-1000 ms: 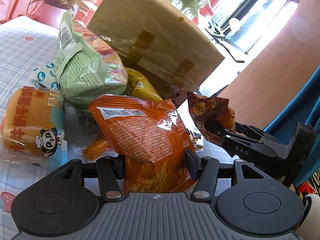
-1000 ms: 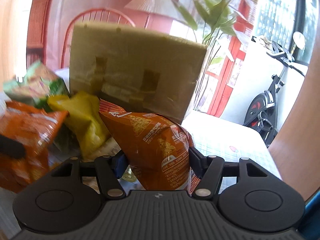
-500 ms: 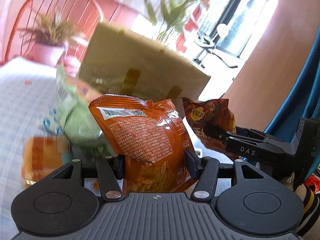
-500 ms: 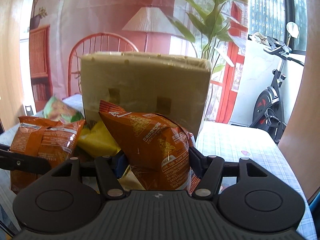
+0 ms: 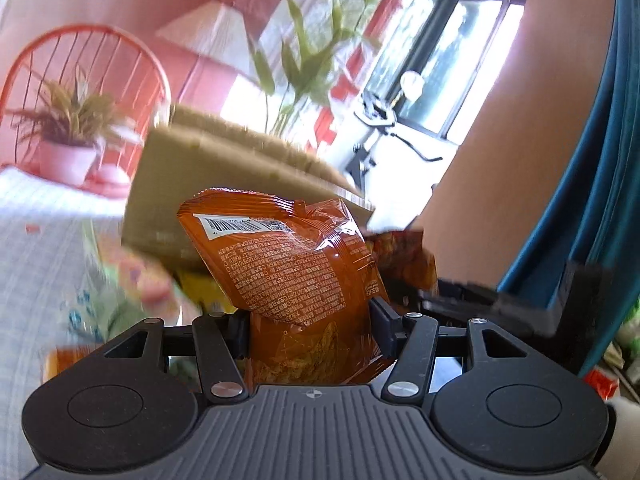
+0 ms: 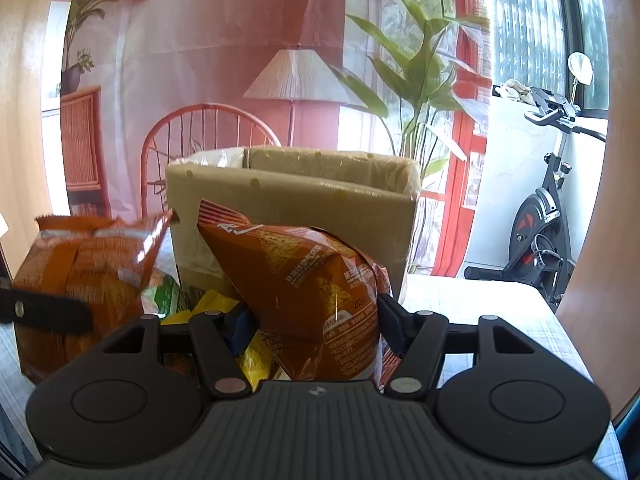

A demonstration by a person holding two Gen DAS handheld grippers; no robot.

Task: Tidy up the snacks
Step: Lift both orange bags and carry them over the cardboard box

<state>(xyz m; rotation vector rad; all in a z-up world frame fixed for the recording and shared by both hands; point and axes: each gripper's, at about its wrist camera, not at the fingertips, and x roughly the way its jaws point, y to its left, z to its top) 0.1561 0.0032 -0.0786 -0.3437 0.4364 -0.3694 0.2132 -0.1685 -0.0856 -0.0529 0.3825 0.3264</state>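
Note:
My left gripper is shut on an orange chip bag, held upright above the table, barcode side facing me. My right gripper is shut on a second orange chip bag, also lifted. Behind both stands an open cardboard box, its rim about level with the bag tops. In the right wrist view the left-held bag and the left gripper's finger show at the left. In the left wrist view the right gripper and its bag show at the right.
Green and yellow snack bags lie at the foot of the box on the checked tablecloth. More blurred packets lie left. A red chair, a lamp, plants and an exercise bike stand behind the table.
Both grippers have risen with their orange bags. The snack pile has dropped low in view and the box's open top now shows in the right wrist view.

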